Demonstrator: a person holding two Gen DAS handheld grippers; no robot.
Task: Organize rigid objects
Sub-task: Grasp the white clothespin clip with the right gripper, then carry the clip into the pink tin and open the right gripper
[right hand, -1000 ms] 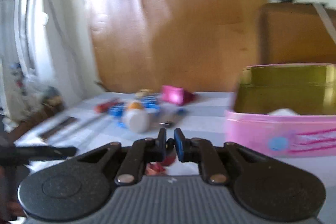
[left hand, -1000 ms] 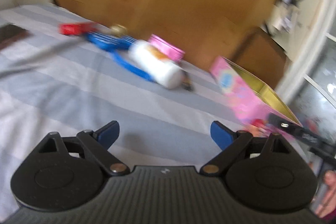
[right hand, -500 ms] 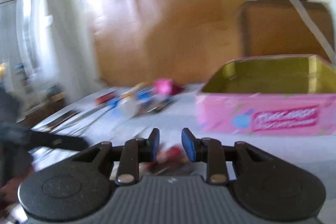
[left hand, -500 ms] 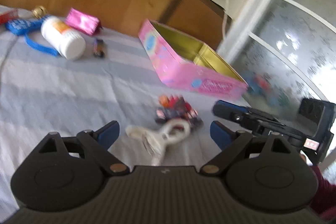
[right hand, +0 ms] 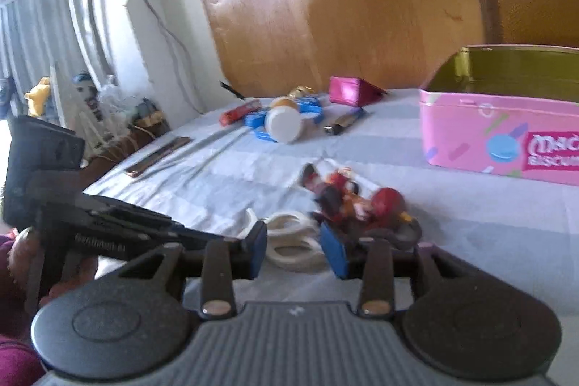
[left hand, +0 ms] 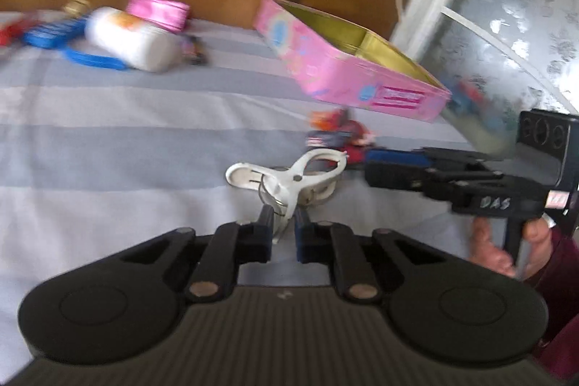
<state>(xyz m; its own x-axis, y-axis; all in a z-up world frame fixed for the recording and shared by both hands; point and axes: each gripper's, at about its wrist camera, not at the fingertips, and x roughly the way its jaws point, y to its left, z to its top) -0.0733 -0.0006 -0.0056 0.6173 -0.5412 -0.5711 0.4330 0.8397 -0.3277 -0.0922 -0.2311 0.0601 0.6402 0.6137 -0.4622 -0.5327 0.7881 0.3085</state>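
A white plastic clip (left hand: 300, 176) lies on the striped bedsheet, and my left gripper (left hand: 282, 230) is shut on its near handle. Just beyond it sits a small red toy figure (left hand: 340, 132). My right gripper (left hand: 376, 165) comes in from the right, its tips beside that toy. In the right wrist view the right gripper (right hand: 295, 248) has its jaws opening. The clip's white ring (right hand: 289, 237) shows in the gap between them, untouched, and the red toy (right hand: 358, 201) is just past the right finger. An open pink tin (right hand: 499, 140) stands behind it.
A white bottle (left hand: 134, 38), blue items (left hand: 54, 31) and a pink pouch (left hand: 159, 6) lie at the far side near the wooden headboard. Flat dark strips (right hand: 159, 154) lie by the bed's left edge. A person's hand (left hand: 499, 241) holds the right gripper.
The left view swung right, from the bottle pile to the clip, and the left jaws went from wide open to shut on it. The right jaws parted and dipped towards the red toy.
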